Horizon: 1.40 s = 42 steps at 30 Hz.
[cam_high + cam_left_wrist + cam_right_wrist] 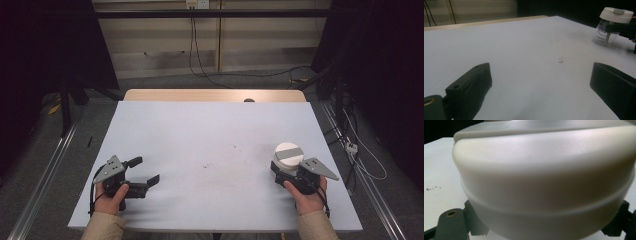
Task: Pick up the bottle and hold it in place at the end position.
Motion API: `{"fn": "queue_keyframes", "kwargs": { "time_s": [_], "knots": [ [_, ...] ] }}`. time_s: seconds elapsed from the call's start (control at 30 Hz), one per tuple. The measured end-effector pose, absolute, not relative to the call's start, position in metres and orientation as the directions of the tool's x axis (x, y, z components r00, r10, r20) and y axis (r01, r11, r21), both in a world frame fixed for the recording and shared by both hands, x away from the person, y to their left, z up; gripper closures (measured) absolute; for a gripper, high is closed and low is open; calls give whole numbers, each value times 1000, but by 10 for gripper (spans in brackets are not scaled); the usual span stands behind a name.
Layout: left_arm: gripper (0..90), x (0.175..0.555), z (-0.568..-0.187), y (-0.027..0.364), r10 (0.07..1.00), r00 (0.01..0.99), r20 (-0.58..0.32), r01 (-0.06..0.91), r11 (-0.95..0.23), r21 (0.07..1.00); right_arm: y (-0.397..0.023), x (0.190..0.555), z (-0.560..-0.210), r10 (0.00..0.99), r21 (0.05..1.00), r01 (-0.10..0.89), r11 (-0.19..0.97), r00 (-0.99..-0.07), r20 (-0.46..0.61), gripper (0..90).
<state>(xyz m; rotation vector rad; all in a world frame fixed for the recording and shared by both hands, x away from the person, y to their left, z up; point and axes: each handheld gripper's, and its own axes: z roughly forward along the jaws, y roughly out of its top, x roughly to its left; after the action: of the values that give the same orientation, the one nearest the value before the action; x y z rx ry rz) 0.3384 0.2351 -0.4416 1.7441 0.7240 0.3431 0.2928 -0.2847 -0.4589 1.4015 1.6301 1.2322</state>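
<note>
Right tool: the right tool (pixel 286 172) had its jaws drawn in on the clear jar (pixel 288 159), just below the white lid (pixel 616 14).
Left tool: the left tool (pixel 142 175) stood wide open, holding nothing.
Risk: the smooth, rounded wall might have slipped or tipped in so high a grip.
Jar: transparent, printed logo, grey-tabbed lid; it stood upright near the right edge of the counter (pixel 210 150).

Left gripper (pixel 145 172) rests low, fingers spread wide; right gripper (pixel 280 171) fingers clamped inward
</note>
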Motion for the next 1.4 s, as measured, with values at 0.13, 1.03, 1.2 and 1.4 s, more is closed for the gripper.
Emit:
{"fn": "queue_keyframes", "kwargs": {
  "time_s": [0.13,1.03,1.2,1.4],
  "knots": [
    [37,339,-442,235,629,765,-136,293,-153,944,-285,293,-459,973,934,357,-5,-216,88,172],
    [37,339,-442,236,631,762,-144,294,-139,946,-263,312,-441,931,949,311,60,-360,59,181],
    [37,339,-442,236,628,764,-144,293,-140,946,-256,318,-440,918,949,309,63,-390,66,181],
    [36,339,-442,235,626,766,-144,292,-139,946,-248,325,-437,906,948,312,68,-417,73,182]
  ]
}}
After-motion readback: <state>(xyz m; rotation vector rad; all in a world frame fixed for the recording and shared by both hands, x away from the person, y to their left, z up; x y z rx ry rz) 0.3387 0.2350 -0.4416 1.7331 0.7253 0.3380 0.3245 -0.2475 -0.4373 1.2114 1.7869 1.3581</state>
